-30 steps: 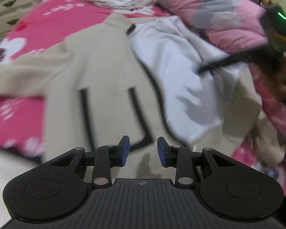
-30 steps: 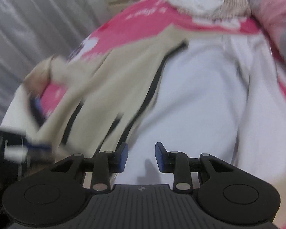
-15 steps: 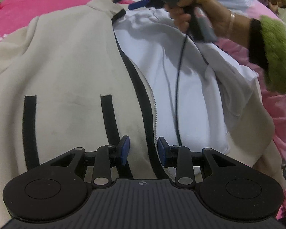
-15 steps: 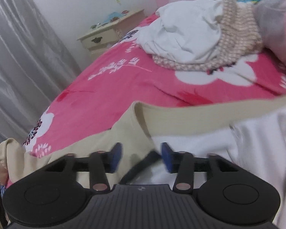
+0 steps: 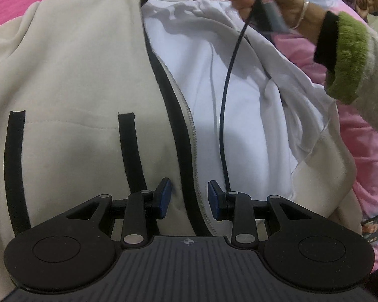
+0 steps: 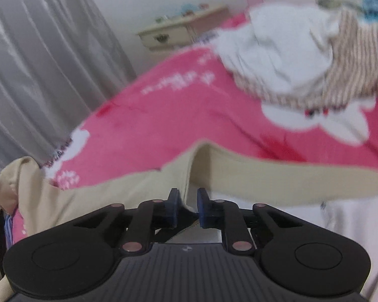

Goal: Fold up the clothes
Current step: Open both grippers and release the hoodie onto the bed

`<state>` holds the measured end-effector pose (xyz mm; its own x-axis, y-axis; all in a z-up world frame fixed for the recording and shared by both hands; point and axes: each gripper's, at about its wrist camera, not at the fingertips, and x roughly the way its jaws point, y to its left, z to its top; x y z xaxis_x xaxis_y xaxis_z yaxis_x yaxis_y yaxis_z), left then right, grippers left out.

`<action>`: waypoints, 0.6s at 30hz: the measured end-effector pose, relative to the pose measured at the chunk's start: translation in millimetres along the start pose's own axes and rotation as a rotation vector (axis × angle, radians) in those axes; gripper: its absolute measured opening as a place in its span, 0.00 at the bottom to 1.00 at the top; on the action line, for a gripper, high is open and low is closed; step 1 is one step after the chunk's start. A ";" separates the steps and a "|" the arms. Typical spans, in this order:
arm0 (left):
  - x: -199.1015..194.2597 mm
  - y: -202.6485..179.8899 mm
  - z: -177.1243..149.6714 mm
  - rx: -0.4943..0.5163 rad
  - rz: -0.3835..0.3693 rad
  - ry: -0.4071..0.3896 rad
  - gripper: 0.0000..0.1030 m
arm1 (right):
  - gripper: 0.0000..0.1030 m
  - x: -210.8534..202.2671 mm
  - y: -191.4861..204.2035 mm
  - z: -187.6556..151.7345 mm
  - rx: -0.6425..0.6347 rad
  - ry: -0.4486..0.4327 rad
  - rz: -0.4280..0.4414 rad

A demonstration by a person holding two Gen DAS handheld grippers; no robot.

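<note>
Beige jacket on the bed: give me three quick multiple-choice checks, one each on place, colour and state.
1. In the left wrist view, the black-edged zipper runs:
A. between the fingers
B. far left
C. out of view

2. The jacket lining is:
A. white
B. green
C. black

3. The jacket front is:
A. zipped shut
B. open
C. folded in half

Answers:
1 A: the zipper passes between the left hand-held gripper fingers.
2 A: the lining of the beige jacket shows white.
3 B: one front panel lies turned back, baring the lining.
</note>
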<state>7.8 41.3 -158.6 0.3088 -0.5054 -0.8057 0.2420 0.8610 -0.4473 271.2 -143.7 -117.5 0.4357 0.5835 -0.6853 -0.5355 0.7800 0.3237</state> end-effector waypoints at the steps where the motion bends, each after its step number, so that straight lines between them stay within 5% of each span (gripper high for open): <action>1: -0.1 0.7 1.1 -0.010 -0.006 0.002 0.30 | 0.16 -5.3 4.2 4.8 -0.012 -0.013 -0.010; 12: 5.8 5.9 11.9 -0.049 -0.057 -0.002 0.30 | 0.15 21.2 45.4 16.0 -0.323 0.040 -0.337; 18: 10.9 7.8 13.0 -0.073 -0.068 -0.014 0.31 | 0.15 46.7 45.8 9.4 -0.342 0.047 -0.411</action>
<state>25.1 41.8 -165.7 0.3068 -0.5632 -0.7672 0.1957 0.8262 -0.5283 273.8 -78.7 -128.5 0.6303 0.2283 -0.7421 -0.5359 0.8195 -0.2031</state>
